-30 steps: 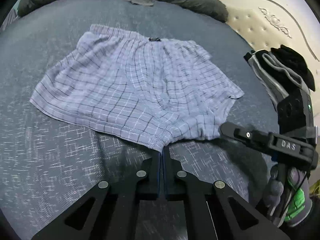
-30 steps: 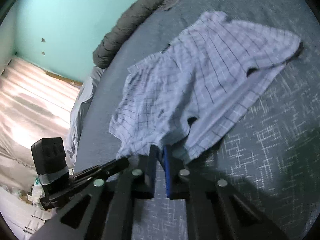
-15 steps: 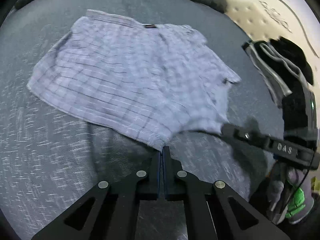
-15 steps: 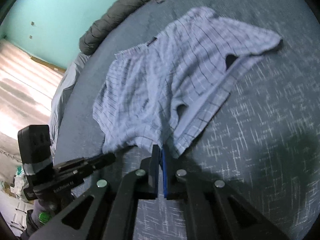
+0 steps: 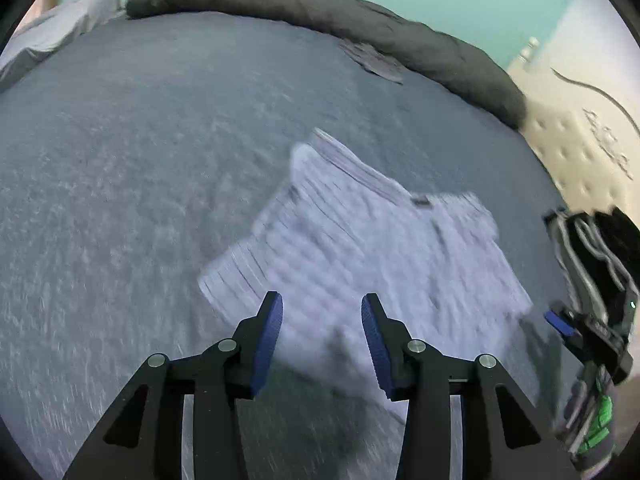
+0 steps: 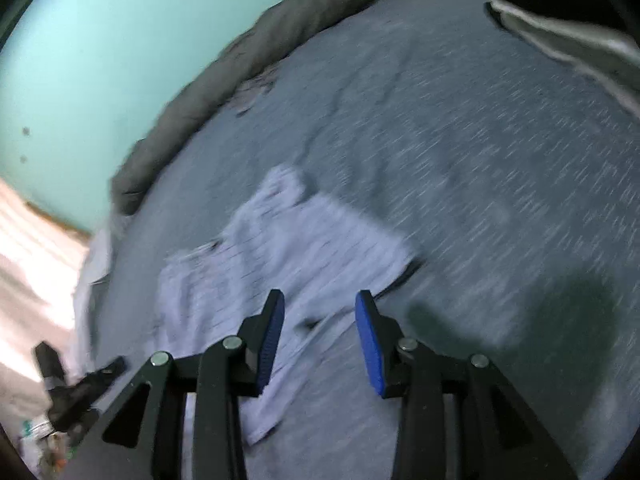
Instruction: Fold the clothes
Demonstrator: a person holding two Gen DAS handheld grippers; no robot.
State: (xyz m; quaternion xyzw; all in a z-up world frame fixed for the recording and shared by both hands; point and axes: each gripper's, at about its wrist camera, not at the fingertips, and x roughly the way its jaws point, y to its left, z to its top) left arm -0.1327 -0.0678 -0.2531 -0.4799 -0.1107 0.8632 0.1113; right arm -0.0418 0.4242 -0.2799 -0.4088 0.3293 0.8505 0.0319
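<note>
Both the left gripper [image 5: 322, 320] and right gripper [image 6: 319, 318] have released the shorts [image 5: 360, 248].

Both claws released shorts [image 5: 360, 248] (now folded).

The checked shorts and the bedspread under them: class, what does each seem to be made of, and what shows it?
Checked shorts: thin woven fabric, likely cotton; matte, pale with dark check lines, lying limp and creased. Bedspread: heavier grey-blue cloth, matte, flecked with light threads; fibre unclear through the blur.
</note>
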